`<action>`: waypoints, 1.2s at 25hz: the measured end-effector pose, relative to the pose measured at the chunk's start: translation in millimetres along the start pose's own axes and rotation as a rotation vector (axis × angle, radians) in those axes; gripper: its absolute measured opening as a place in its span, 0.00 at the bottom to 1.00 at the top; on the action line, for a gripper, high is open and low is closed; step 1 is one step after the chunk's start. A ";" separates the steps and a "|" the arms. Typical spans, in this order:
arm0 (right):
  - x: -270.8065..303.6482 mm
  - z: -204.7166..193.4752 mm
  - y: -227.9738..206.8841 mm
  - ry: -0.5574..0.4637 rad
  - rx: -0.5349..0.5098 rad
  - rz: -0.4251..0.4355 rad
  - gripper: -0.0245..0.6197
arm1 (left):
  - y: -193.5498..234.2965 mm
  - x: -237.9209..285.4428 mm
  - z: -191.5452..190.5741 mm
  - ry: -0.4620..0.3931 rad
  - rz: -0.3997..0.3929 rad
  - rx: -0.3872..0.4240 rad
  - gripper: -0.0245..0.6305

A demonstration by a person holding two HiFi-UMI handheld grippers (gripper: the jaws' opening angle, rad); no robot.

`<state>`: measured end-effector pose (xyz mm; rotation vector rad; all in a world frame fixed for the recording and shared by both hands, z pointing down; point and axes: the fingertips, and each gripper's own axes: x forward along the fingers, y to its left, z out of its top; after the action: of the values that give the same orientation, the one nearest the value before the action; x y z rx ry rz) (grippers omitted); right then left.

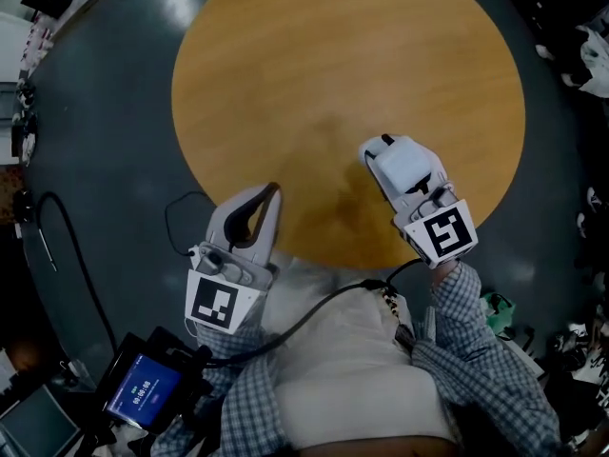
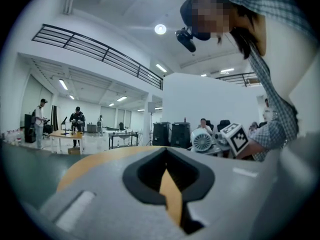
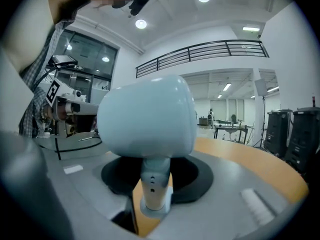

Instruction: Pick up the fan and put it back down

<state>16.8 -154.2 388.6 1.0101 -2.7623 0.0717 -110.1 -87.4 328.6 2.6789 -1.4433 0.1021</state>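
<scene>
A small white fan (image 1: 407,164) hangs over the near right part of the round wooden table (image 1: 333,55). My right gripper (image 1: 381,150) is shut on it. In the right gripper view the fan's rounded head (image 3: 147,116) fills the middle and its slim stem (image 3: 154,181) stands between the jaws. Whether its base touches the table I cannot tell. My left gripper (image 1: 274,188) is at the table's near left edge with its fingertips together and nothing between them. In the left gripper view the fan (image 2: 202,140) shows far off, beside the right gripper's marker cube (image 2: 235,138).
Dark grey floor (image 1: 114,112) surrounds the table. A tablet with a blue screen (image 1: 143,388) and black cables (image 1: 67,246) lie at the lower left. Clutter lines the right edge (image 1: 590,65). People and tables (image 2: 70,126) stand far back in the hall.
</scene>
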 end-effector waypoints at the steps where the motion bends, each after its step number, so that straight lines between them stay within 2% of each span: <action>1: 2.9 -2.9 2.3 0.014 0.022 0.005 0.25 | -0.5 -2.6 -3.7 0.013 0.005 -0.008 0.04; 9: 21.7 -30.8 14.2 0.068 0.096 0.036 0.25 | -1.1 -21.8 -24.6 0.093 0.041 -0.050 0.04; 19: 37.4 -65.0 9.0 0.112 0.120 0.040 0.25 | 3.8 -23.7 -52.1 0.130 0.073 -0.080 0.04; 26: 47.5 -73.8 17.7 0.132 0.069 0.079 0.25 | 8.5 -19.8 -58.4 0.139 0.074 -0.090 0.04; 30: 45.3 -72.9 14.5 0.131 0.056 0.063 0.25 | 7.4 -18.1 -54.5 0.134 0.064 -0.089 0.04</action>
<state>-14.0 -163.5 469.5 0.8971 -2.6864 0.2177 -126.9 -70.1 381.2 2.5042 -1.4569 0.2128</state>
